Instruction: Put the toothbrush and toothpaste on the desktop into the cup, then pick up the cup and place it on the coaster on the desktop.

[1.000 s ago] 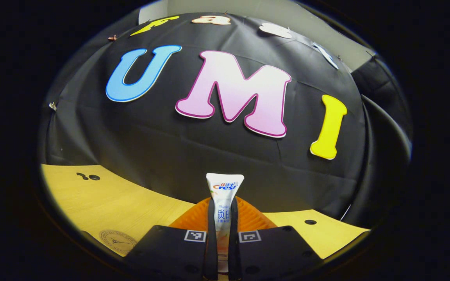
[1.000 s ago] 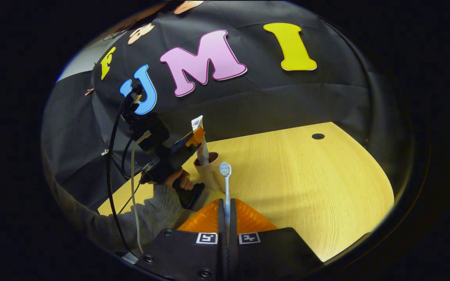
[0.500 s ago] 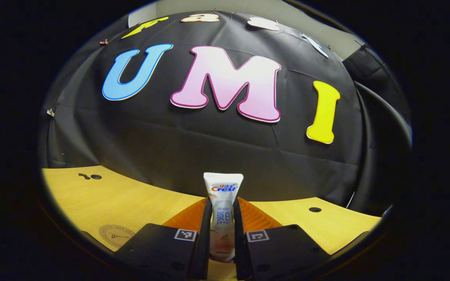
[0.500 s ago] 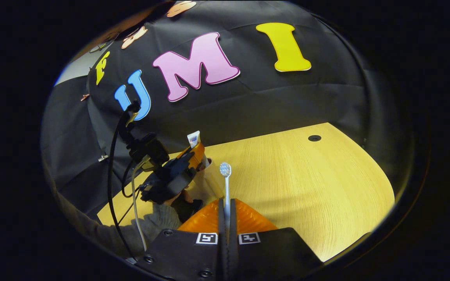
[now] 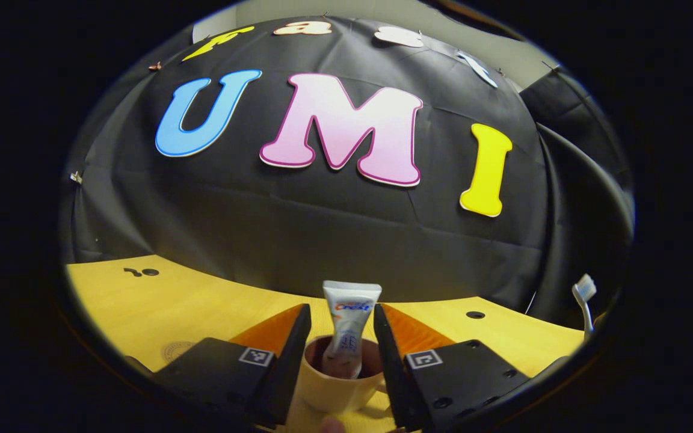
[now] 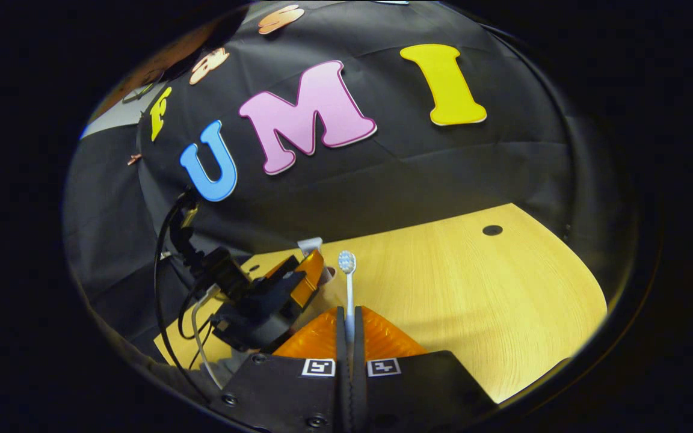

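A white toothpaste tube (image 5: 349, 325) stands upright in a cream cup (image 5: 331, 385) with a dark inside. My left gripper (image 5: 341, 313) is open, one finger on each side of the cup's rim, apart from the tube. At the far right edge of the left gripper view the toothbrush head (image 5: 584, 291) pokes up. My right gripper (image 6: 349, 313) is shut on the toothbrush (image 6: 347, 282), whose bristled head points up. The right gripper view has the left gripper (image 6: 295, 285) to its left, with the tube's top (image 6: 311, 244) just behind it. A round coaster (image 5: 175, 350) lies left of the cup.
The wooden table (image 6: 473, 288) stretches to the right, with a cable hole (image 6: 491, 230) near its far edge. Another hole (image 5: 474, 314) sits behind the cup, and two dark marks (image 5: 141, 272) at the far left. Cables (image 6: 169, 264) trail from the left gripper.
My left gripper has opened and let go of the toothpaste, which has dropped into the cup. My right gripper still holds the toothbrush and has come closer to the cup.
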